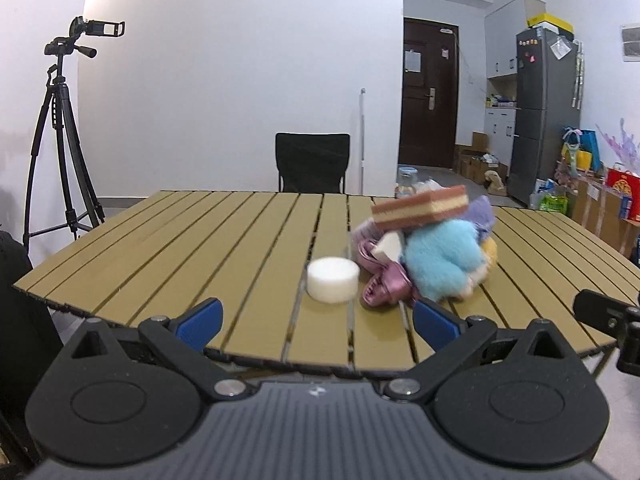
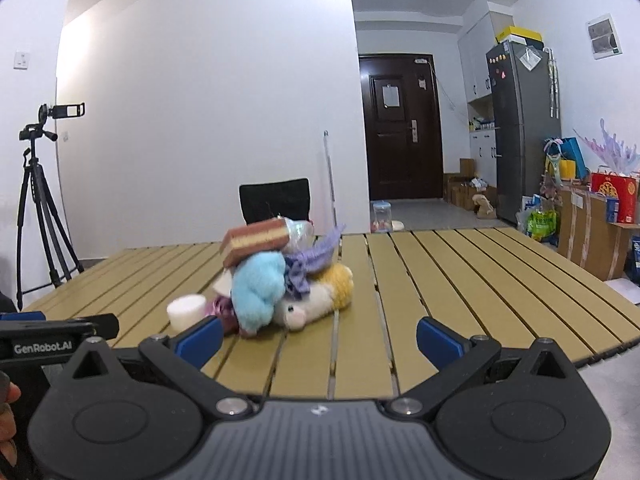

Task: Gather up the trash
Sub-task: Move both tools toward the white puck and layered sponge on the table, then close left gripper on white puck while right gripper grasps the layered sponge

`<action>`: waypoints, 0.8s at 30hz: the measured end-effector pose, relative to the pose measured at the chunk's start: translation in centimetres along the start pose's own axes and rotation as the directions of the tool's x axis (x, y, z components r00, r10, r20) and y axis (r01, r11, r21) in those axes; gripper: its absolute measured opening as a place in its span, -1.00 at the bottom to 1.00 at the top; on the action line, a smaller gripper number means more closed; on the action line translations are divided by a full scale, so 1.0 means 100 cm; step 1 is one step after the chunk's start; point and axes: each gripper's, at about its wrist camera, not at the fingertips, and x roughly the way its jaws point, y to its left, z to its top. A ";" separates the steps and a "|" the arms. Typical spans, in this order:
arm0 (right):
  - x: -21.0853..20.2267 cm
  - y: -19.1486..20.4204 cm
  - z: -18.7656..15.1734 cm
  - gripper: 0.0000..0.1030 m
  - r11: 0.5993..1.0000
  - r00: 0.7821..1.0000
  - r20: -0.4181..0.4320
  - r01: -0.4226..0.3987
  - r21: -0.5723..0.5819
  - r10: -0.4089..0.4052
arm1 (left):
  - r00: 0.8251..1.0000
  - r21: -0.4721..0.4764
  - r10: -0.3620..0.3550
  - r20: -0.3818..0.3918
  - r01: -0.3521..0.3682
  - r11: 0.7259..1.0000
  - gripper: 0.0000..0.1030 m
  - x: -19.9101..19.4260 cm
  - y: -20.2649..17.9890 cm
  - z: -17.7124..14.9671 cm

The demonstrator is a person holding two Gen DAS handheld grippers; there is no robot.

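Both the left gripper (image 1: 316, 322) and right gripper (image 2: 320, 338) gape wide, holding nothing, low in frame before the trash pile (image 1: 432, 248) mid-table (image 1: 180, 240), white foam disc (image 1: 333, 280) beside it.

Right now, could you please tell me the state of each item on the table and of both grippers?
Left gripper: jaws open, empty.
Right gripper: jaws open, empty.
White foam disc: flat on the table, beside the pile.
Striped sponge: tilted atop the pile.
Blue plush: in the pile.
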 end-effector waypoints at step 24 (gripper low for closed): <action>0.105 0.002 0.029 1.00 0.999 0.994 0.112 0.000 -0.033 0.004 | 0.992 0.055 0.065 -0.110 -0.059 0.997 0.85 0.158 -0.012 0.012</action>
